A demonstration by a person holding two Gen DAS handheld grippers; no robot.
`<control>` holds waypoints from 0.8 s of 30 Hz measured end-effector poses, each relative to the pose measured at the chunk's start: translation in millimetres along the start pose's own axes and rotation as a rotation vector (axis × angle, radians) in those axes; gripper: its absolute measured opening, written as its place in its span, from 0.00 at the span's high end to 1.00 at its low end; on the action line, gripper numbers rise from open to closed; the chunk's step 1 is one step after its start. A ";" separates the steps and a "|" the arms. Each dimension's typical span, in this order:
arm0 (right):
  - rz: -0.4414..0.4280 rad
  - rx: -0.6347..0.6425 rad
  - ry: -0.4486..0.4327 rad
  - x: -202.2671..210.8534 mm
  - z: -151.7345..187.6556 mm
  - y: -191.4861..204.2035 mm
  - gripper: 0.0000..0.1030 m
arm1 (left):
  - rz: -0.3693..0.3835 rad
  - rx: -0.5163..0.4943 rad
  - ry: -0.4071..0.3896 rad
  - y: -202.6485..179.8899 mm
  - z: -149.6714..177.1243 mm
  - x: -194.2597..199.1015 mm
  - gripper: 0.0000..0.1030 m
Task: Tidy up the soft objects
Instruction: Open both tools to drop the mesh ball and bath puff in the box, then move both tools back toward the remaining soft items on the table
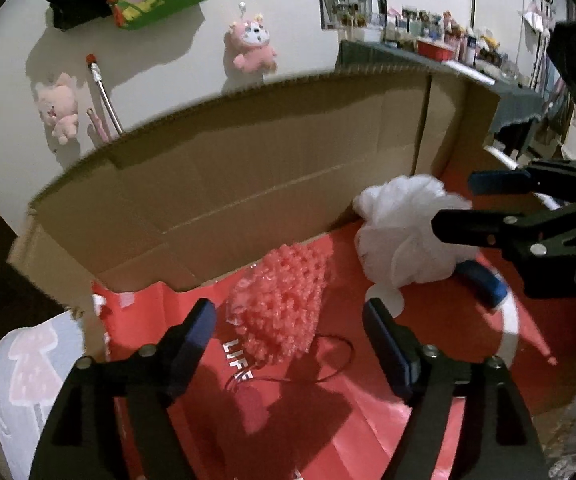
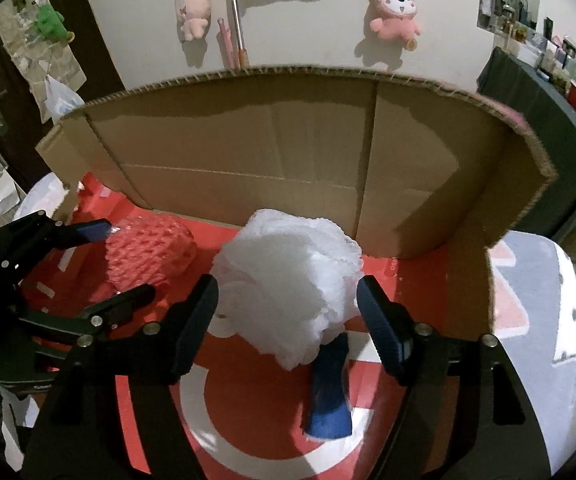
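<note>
Right gripper (image 2: 286, 306) (jaws apart) astride white pouf (image 2: 288, 280), cardboard wall (image 2: 288, 152) w/ pink pouf (image 2: 148, 252) beyond

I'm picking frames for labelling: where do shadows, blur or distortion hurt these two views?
Left wrist view: the left gripper casts a dark shadow over the red sheet; the cardboard wall bows from fisheye. Right wrist view: the white mesh puff is overexposed, its texture washed out.
</note>
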State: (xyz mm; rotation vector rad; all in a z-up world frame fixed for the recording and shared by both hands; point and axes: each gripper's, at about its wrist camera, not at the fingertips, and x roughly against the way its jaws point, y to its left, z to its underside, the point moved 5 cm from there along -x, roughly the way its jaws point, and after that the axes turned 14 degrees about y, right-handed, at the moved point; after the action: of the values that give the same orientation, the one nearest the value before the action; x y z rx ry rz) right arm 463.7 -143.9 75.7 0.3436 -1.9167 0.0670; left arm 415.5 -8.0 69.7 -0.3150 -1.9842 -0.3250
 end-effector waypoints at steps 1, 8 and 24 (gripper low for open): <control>-0.003 -0.004 -0.011 5.5 1.1 0.3 0.28 | 0.003 0.008 -0.016 -0.2 1.9 7.0 0.19; 0.022 0.010 -0.102 57.1 15.1 8.7 0.25 | 0.011 0.076 -0.148 -1.1 12.2 64.6 0.04; 0.096 0.070 -0.356 180.3 96.8 44.4 0.19 | 0.003 0.165 -0.426 -21.4 77.4 196.0 0.00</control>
State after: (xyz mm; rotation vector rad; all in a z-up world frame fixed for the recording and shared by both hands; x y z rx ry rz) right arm 305.3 -158.9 211.7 0.3267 -2.2872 0.1448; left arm 262.1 15.2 213.9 -0.2991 -2.4114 -0.0933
